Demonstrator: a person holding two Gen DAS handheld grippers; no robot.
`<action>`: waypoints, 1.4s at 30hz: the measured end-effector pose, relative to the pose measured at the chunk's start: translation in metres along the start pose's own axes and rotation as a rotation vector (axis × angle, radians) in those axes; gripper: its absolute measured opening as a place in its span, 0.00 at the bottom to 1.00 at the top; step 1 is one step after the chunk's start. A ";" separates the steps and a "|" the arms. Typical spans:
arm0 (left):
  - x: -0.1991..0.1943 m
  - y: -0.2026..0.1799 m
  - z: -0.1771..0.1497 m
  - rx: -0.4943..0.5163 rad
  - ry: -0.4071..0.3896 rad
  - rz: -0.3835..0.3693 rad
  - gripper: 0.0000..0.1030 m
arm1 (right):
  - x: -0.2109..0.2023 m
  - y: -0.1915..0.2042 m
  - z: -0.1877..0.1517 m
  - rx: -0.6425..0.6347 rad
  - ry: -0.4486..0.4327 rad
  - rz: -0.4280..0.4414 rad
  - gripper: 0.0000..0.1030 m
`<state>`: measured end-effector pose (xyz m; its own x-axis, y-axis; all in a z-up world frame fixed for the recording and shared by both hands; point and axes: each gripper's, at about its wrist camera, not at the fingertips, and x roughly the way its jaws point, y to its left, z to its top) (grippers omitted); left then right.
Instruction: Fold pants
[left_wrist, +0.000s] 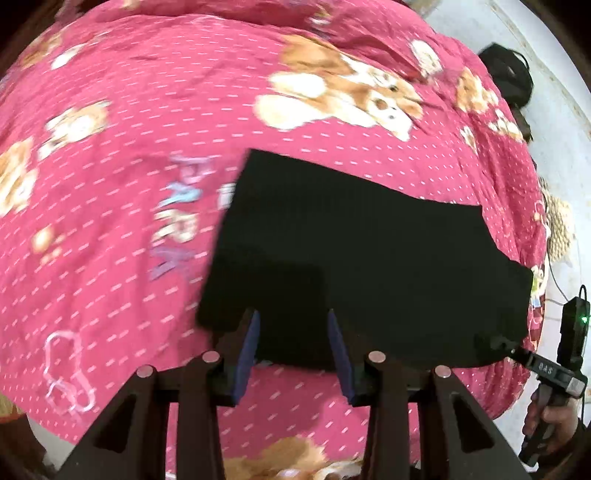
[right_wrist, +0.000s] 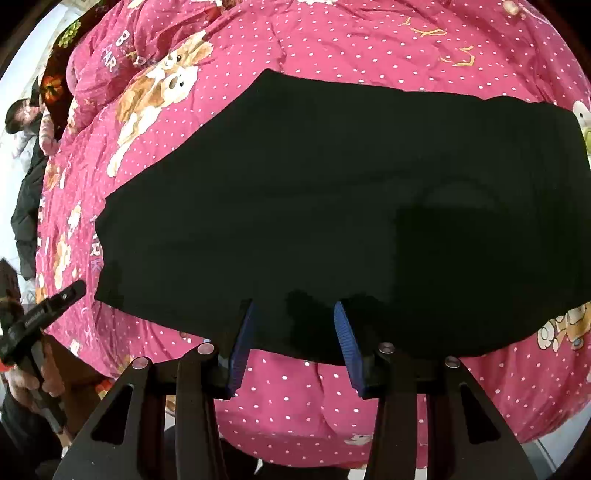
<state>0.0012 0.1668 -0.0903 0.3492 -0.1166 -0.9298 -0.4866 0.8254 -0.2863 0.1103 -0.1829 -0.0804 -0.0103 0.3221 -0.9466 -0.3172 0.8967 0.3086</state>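
Pants (right_wrist: 332, 206) lie flat on the bed (right_wrist: 406, 55), black, already doubled into one wide panel from the look of the stepped far edge. Judging by that, at least one fold is done; a further fold down to a compact stack is left. Left hand-held gripper (left_wrist: 293, 328) is released, fingers spread over the near hem, not pinching. Right hand-held gripper (right_wrist: 293, 321) likewise released, at the near edge. Neither holds cloth.
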 end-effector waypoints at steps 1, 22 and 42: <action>0.006 -0.006 0.005 0.010 0.006 -0.005 0.40 | 0.000 -0.002 -0.001 0.001 -0.002 -0.002 0.43; 0.063 -0.017 0.082 0.129 0.052 0.037 0.40 | -0.001 -0.035 0.030 0.108 -0.031 -0.044 0.43; 0.025 -0.080 0.055 0.202 0.038 0.060 0.39 | 0.006 -0.057 0.027 -0.060 -0.047 -0.267 0.43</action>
<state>0.0925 0.1280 -0.0777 0.2917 -0.0813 -0.9530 -0.3344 0.9248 -0.1813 0.1543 -0.2237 -0.1013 0.1245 0.0914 -0.9880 -0.3583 0.9327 0.0411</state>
